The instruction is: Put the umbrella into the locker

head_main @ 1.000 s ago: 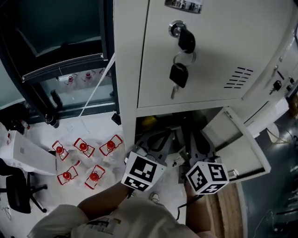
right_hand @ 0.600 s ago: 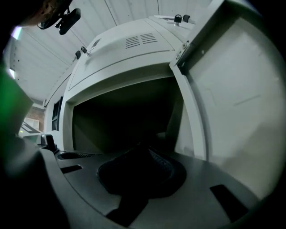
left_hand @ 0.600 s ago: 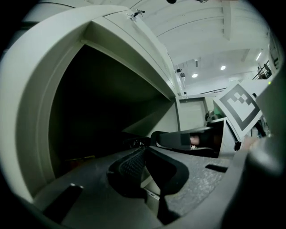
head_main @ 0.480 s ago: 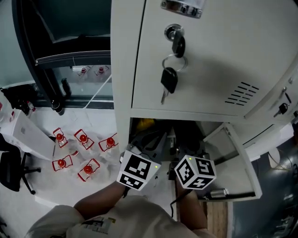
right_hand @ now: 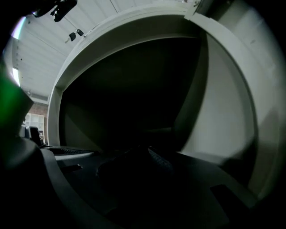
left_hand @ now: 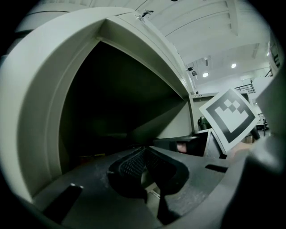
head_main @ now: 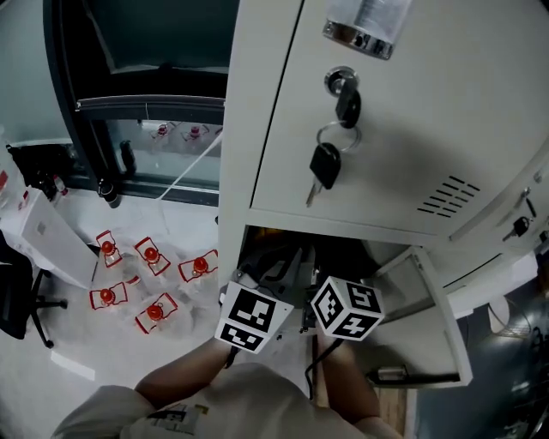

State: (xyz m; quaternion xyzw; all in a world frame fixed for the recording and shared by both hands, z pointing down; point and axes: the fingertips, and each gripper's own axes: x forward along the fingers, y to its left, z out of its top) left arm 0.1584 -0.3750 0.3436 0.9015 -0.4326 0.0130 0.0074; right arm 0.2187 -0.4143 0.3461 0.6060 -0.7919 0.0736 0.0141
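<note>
Both grippers reach into the locker's dark lower compartment, bottom centre of the head view. Left gripper: jaws together, nothing in them. Right gripper: jaws have just been easing open, barely apart, and it's too dark to say what's between them. The umbrella? Can't make it out in there. Likely light, slick fabric over stiff ribs, so take the handle or furled middle. Keys dangle above; label plate unreadable.
</note>
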